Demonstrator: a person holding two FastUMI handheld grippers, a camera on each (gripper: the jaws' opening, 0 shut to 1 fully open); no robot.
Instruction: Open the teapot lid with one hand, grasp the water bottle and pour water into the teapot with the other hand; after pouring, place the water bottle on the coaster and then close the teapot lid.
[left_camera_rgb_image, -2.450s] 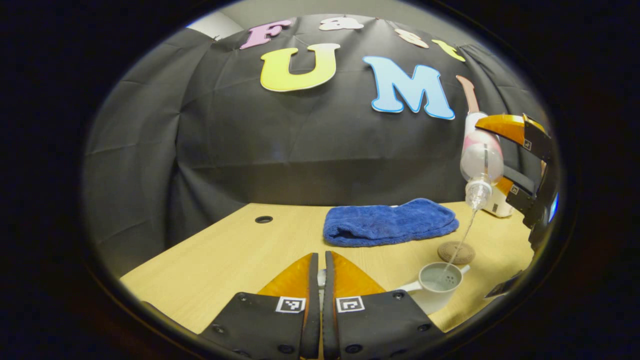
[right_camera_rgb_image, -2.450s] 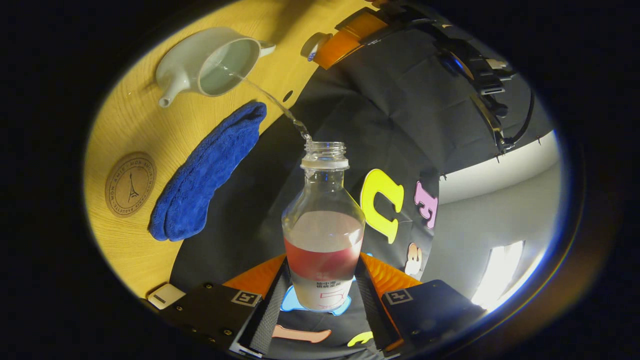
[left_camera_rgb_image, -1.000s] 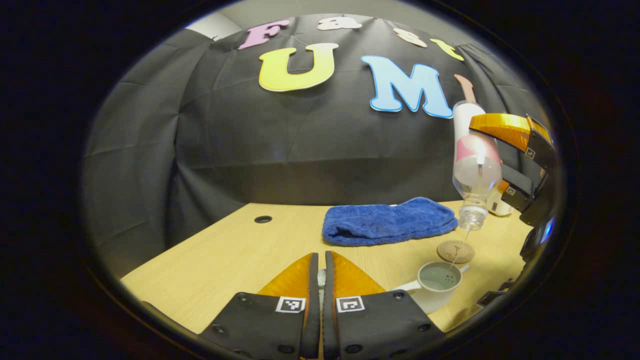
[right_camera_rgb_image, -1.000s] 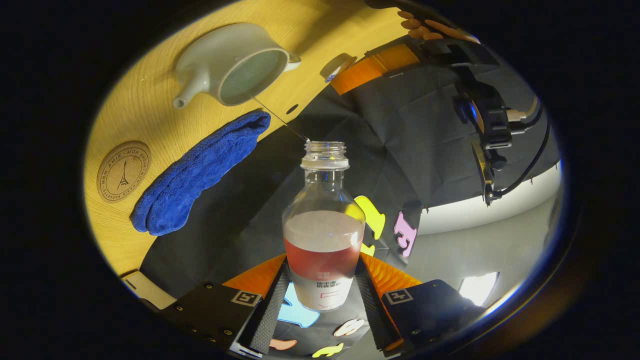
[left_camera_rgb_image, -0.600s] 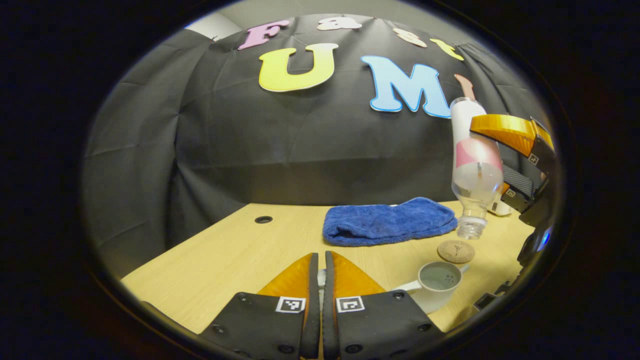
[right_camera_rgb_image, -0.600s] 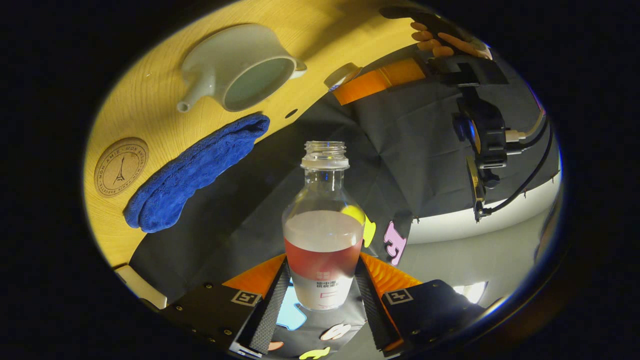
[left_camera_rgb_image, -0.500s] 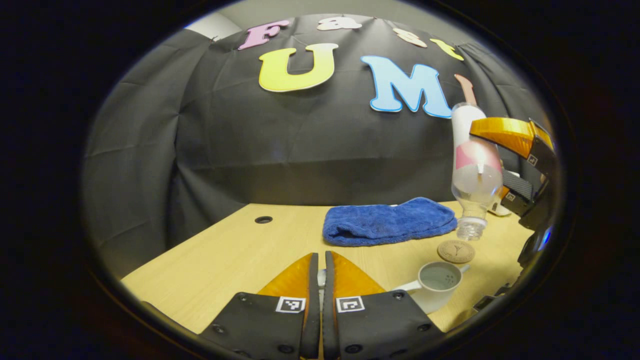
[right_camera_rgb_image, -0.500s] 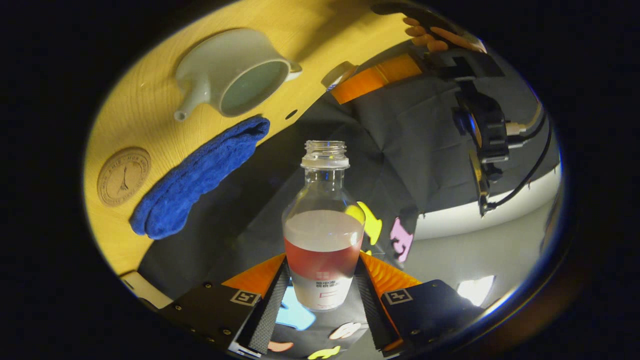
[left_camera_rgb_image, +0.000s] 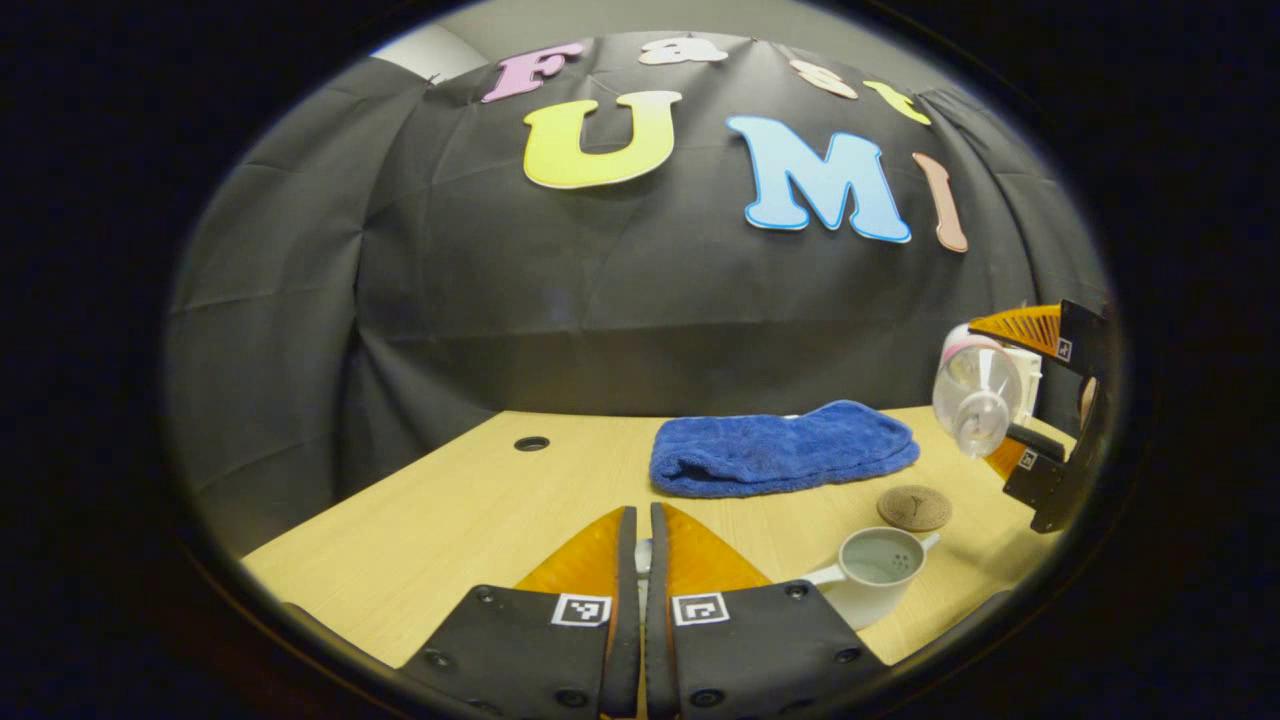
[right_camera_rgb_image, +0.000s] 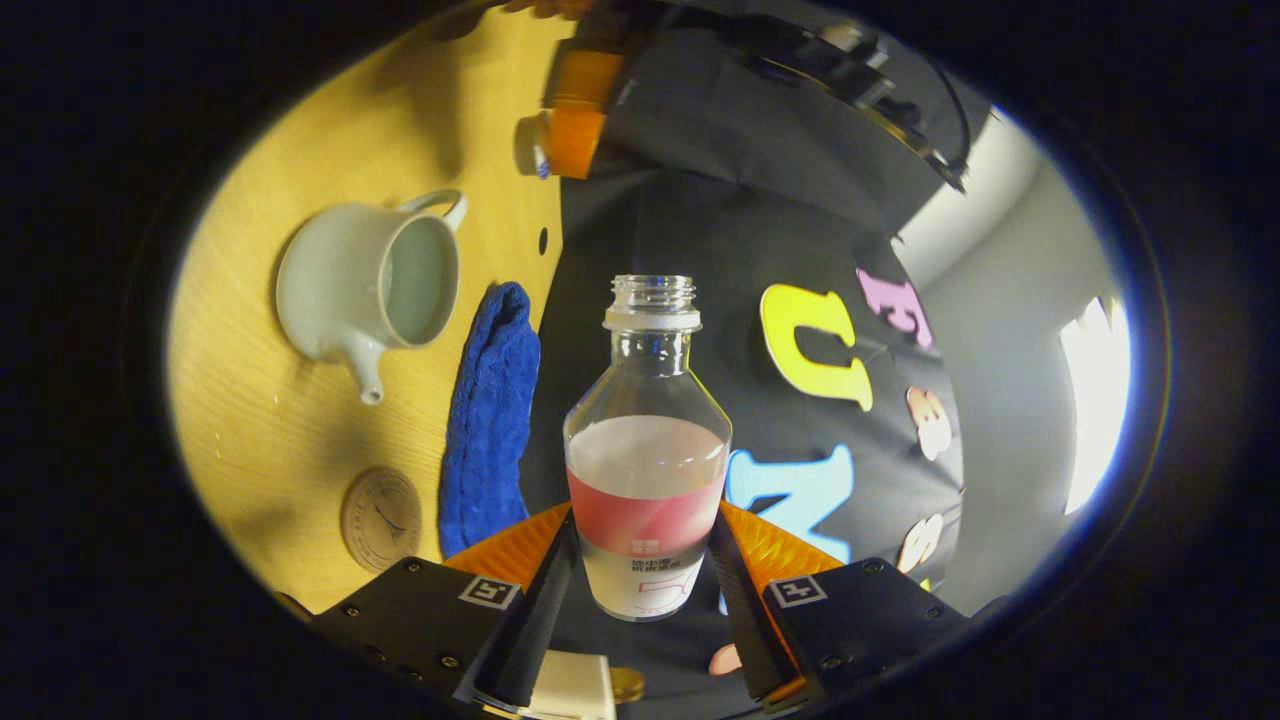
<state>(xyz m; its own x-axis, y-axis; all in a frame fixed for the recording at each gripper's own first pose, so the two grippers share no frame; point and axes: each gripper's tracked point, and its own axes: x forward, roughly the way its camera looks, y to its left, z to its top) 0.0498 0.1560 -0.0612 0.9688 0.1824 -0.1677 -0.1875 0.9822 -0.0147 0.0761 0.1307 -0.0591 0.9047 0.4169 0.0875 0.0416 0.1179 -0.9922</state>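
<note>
My right gripper is shut on a clear, uncapped water bottle with a pink and white label. In the left gripper view that bottle hangs in the air at the far right, lying about level with its mouth toward the camera. The white teapot stands open on the table, with water inside it. A round cork coaster lies just behind the pot, and it is bare. My left gripper is held low over the table, shut on the small white lid.
A folded blue towel lies behind the coaster near the back of the wooden table. A cable hole sits at the table's back left. A small white box shows at the right gripper view's bottom edge.
The thin stream from the bottle into the teapot has stopped. The bottle has swung up from mouth-down to about level and dropped lower on the right. The left gripper has stayed put.
</note>
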